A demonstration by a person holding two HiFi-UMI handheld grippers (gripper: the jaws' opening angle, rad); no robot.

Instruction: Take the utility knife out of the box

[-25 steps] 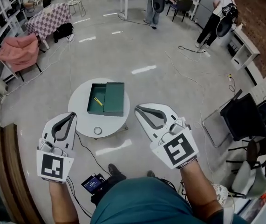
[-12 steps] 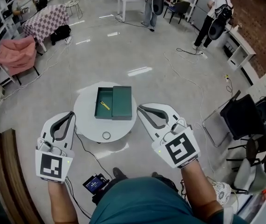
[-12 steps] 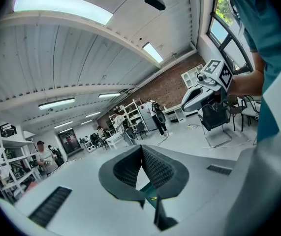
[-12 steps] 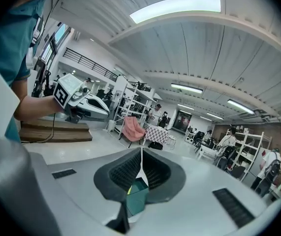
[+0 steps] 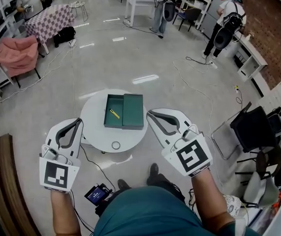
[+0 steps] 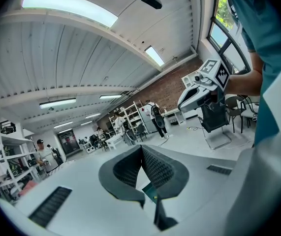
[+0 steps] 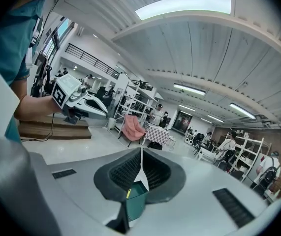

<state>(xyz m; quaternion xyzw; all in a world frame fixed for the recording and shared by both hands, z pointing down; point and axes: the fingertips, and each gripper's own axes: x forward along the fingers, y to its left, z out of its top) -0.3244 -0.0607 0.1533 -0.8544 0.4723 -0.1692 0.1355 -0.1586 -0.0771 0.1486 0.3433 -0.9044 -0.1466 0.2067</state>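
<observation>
A green box (image 5: 114, 111) lies open on a round white table (image 5: 98, 132), its lid (image 5: 133, 111) set beside the tray on the right. The yellow utility knife (image 5: 114, 113) lies inside the tray. My left gripper (image 5: 78, 122) hovers short of the table's left edge, shut and empty. My right gripper (image 5: 149, 114) hangs at the table's right edge, just right of the lid, also shut with nothing in it. In the right gripper view the box (image 7: 136, 200) and the knife (image 7: 128, 193) peek through below the closed jaws (image 7: 141, 151). In the left gripper view the jaws (image 6: 141, 148) meet.
A small ring (image 5: 115, 145) sits at the table's near edge. A cable and a black device (image 5: 97, 194) lie on the floor by my feet. A black chair (image 5: 251, 128) stands right, a pink-draped chair (image 5: 17, 53) far left. People stand at the room's far end.
The table and box have come closer and shifted slightly right in the head view as I walked toward them. Both grippers stayed shut and kept their place ahead of me.
</observation>
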